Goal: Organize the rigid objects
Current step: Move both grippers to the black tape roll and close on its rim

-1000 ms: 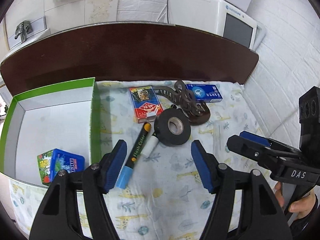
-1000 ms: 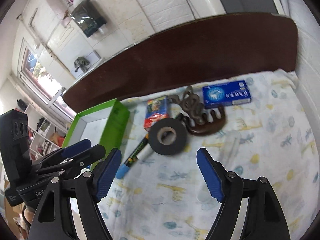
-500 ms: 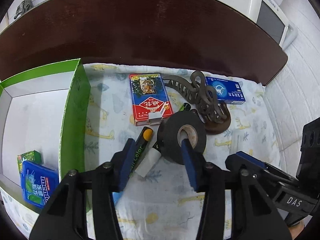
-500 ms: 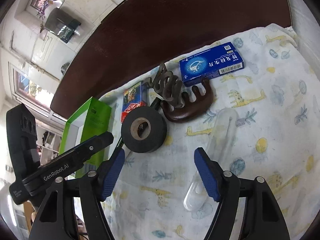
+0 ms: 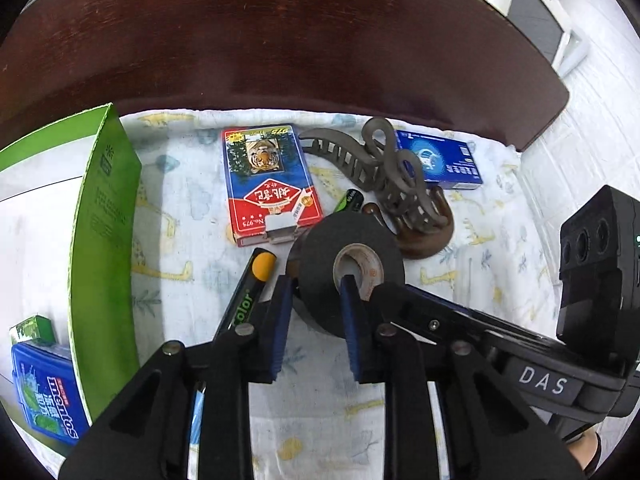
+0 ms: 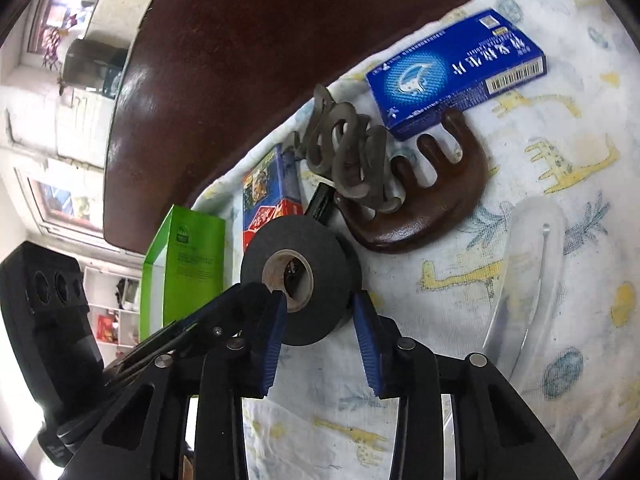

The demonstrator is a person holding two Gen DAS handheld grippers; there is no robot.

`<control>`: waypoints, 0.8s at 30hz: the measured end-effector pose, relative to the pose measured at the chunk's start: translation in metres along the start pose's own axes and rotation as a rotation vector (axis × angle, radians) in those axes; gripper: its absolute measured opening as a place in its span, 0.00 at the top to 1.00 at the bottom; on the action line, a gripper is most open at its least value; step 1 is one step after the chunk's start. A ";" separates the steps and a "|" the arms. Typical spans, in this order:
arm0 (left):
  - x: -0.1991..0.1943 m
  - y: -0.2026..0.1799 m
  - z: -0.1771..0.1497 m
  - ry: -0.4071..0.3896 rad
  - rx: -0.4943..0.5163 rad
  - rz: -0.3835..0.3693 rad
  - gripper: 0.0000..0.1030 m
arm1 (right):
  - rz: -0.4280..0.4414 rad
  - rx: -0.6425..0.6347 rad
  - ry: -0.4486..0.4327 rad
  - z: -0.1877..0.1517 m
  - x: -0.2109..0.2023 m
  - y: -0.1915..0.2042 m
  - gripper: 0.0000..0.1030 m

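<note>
A black tape roll point(image 5: 348, 272) lies on the patterned cloth; it also shows in the right wrist view point(image 6: 298, 276). My left gripper point(image 5: 316, 308) pinches the roll's near-left wall, one pad outside and one pad in the core hole. My right gripper point(image 6: 320, 316) has closed in around the roll's right wall, with one pad at the core hole and the other outside the rim. A green box point(image 5: 100, 240) at the left holds a blue mentos tin point(image 5: 48, 404).
On the cloth lie a playing-card pack point(image 5: 268, 184), a marker point(image 5: 248, 296), a grey hair claw point(image 5: 384, 168) on a brown wooden comb point(image 6: 420, 208), a blue medicine box point(image 6: 456, 72) and a clear plastic piece point(image 6: 524, 280). A dark headboard point(image 5: 280, 40) stands behind.
Both grippers moved forward and down onto the tape roll and narrowed. The left gripper's pads have closed on the roll's wall.
</note>
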State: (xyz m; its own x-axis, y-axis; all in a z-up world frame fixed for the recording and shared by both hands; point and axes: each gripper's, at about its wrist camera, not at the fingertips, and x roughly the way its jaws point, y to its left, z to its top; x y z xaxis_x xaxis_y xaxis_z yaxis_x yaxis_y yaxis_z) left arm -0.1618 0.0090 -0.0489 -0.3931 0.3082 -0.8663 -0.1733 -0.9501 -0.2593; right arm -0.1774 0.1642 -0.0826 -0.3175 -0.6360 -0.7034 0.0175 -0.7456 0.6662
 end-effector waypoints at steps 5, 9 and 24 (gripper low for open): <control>-0.044 0.001 -0.007 -0.085 0.036 -0.026 0.80 | -0.005 -0.062 -0.024 -0.013 -0.018 0.027 0.63; -0.082 0.011 -0.010 -0.147 0.042 -0.055 0.92 | 0.097 -0.149 -0.042 -0.020 -0.030 0.069 0.76; -0.027 0.028 -0.020 -0.034 -0.027 -0.044 0.56 | -0.116 -0.068 0.030 -0.020 -0.001 0.038 0.76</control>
State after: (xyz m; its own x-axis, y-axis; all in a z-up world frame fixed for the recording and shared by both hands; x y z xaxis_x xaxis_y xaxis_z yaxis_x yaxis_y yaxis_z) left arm -0.1379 -0.0269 -0.0410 -0.4159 0.3505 -0.8392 -0.1670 -0.9365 -0.3083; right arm -0.1579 0.1325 -0.0614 -0.2922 -0.5498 -0.7825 0.0469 -0.8255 0.5625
